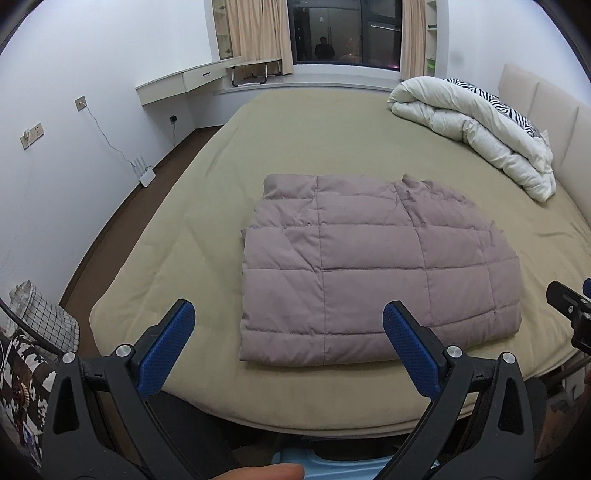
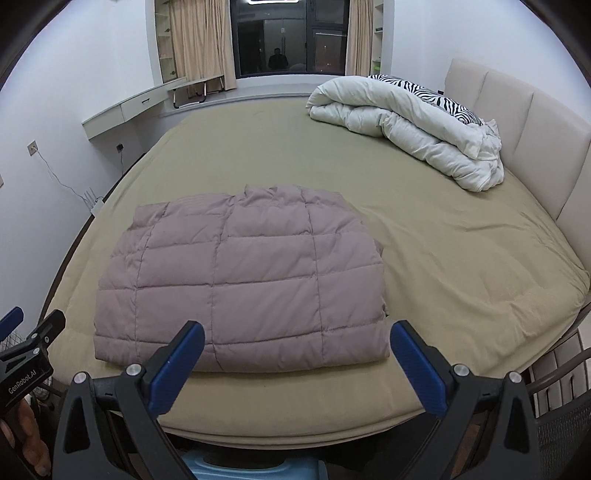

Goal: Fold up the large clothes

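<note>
Folded jacket [image 1: 373, 266] on bed [image 1: 207, 206] just ahead of both tongs; left tongs [image 1: 288, 325] spread, right tongs [image 2: 297, 343] spread, empty; neither nearer.

A big bed [image 1: 332, 147] with a tan sheet fills the white-walled room, with a padded headboard [image 2: 517, 122] on the right, a dark window [image 1: 345, 33] between beige curtains [image 1: 255, 29] at the far end, and a white shelf [image 1: 181, 79] on the left wall.
</note>
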{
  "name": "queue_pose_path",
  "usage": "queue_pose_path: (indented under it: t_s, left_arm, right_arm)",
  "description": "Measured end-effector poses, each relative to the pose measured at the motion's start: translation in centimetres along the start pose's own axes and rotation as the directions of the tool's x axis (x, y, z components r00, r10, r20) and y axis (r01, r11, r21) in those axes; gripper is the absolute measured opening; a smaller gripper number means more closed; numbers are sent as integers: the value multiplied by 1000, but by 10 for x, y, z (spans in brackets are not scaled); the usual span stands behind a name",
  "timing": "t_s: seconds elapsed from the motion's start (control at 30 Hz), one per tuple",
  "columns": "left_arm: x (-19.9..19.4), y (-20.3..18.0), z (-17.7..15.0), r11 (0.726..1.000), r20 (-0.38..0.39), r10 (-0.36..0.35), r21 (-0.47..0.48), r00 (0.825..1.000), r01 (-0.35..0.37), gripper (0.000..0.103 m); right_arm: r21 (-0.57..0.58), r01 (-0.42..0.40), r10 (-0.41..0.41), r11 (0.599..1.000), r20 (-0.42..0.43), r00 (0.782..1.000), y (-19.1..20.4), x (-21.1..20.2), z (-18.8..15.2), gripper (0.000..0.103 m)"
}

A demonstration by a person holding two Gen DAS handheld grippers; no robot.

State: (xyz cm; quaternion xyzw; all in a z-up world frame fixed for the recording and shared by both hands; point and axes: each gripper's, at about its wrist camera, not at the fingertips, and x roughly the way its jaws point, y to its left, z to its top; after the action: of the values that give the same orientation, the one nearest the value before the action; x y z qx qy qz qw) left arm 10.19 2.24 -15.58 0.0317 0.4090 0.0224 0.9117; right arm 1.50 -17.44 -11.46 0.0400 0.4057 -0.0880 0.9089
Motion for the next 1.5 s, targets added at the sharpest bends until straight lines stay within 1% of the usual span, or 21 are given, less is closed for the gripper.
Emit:
queue_pose_path:
  t_s: [0.17, 0.5, 0.97, 1.5]
  left_arm:
    - [2, 0, -1, 1000, -3, 1, 3, 1000, -1, 103]
    - [10, -1, -2, 1000, -20, -6, 8, 1000, 6, 103]
    - [16, -10, -3, 1000, -17, -14, 14, 1000, 14, 103]
    - [16, -12, -2, 1000, -15, -12, 14, 1000, 12, 103]
  right_arm:
    - [-7, -17, 17, 1000, -18, 1000, 4, 0, -5, 103]
    - [-18, -18, 18, 1000, -21, 1000, 9, -3, -7, 103]
    - [-29, -19, 18, 999, -27, 999, 13, -5, -11, 103]
    - [-30, -19, 18, 999, -27, 999, 13, -5, -12, 103]
